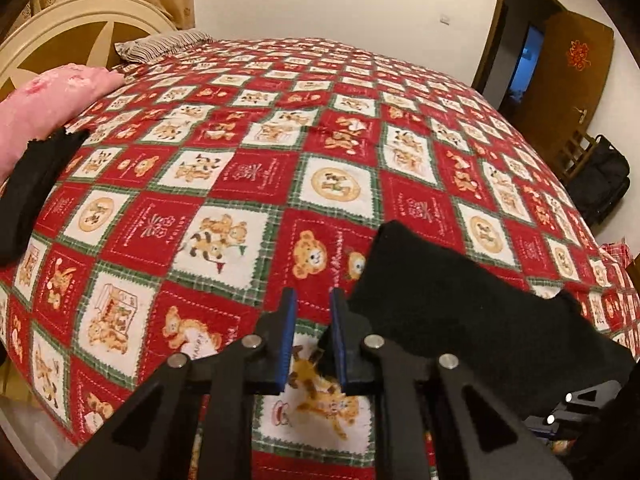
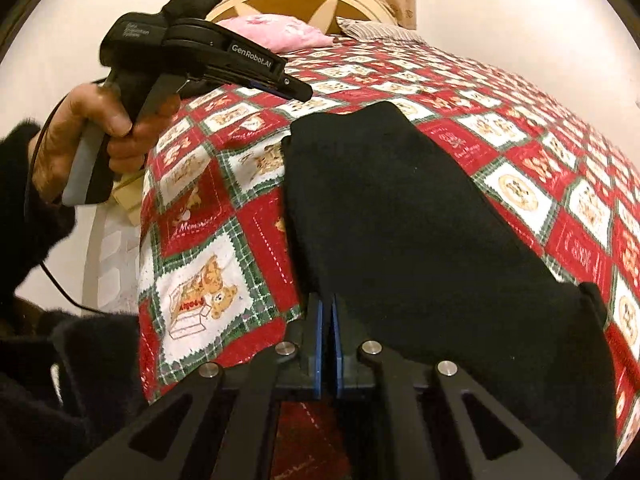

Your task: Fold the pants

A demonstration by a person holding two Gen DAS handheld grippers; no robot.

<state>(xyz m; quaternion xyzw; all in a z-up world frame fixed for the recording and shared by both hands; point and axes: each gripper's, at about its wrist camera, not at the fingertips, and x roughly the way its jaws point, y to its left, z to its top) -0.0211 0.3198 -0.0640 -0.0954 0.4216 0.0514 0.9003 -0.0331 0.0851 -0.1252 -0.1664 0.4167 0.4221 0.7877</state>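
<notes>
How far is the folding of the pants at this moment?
Done: black pants lie as one long strip on the bedspread, legs apparently stacked. In hand: right gripper seems to pinch their near edge; left gripper holds nothing. Left: folding end to end.

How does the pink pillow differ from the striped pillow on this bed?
The pink pillow is pink with a faint pattern; the striped pillow has thin dark and light stripes. The pink pillow looks plump and sits nearer in the left wrist view; the striped pillow lies flatter and farther off. Both lie at the head end of the bed, by the headboard.
</notes>
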